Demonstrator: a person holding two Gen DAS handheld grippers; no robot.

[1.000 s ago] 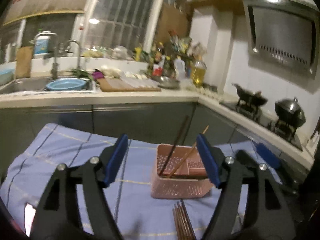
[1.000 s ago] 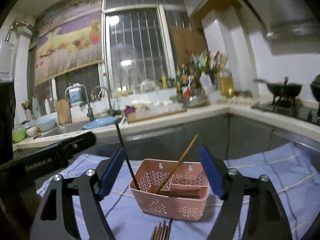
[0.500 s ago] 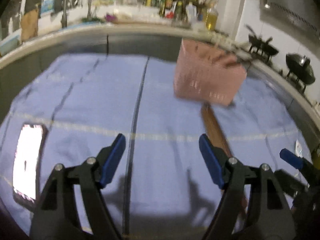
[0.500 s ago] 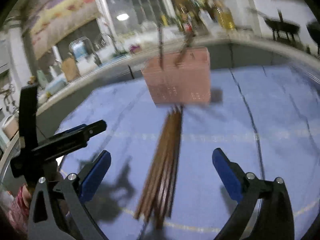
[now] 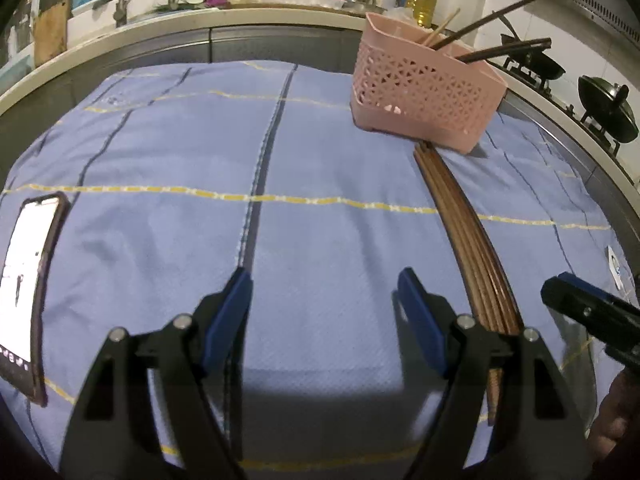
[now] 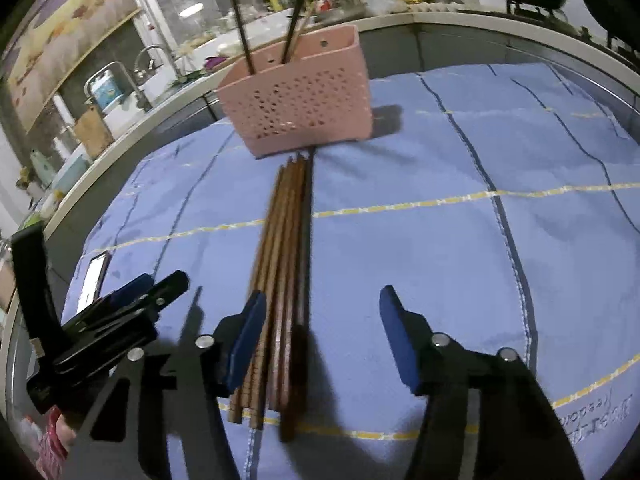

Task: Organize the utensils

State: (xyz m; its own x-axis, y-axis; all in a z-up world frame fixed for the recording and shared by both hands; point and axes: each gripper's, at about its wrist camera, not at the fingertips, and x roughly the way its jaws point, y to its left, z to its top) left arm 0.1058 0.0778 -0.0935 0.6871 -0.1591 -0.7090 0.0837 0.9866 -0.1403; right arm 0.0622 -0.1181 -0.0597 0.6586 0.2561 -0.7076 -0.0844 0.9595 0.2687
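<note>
My left tool is spread wide, empty, over bare blue cloth. My right tool is also wide open with nothing gripped; its left finger sits just beside the bundle of chopsticks, which lies flat on the tabletop between the fingers.

Right view only: the bundle's near ends, and its far end reaching the pink basket that has chopsticks standing inside.

Left view only: three sticks leaning out of the basket, a lit phone at the cloth's left edge, and a pot on the stove.
</note>
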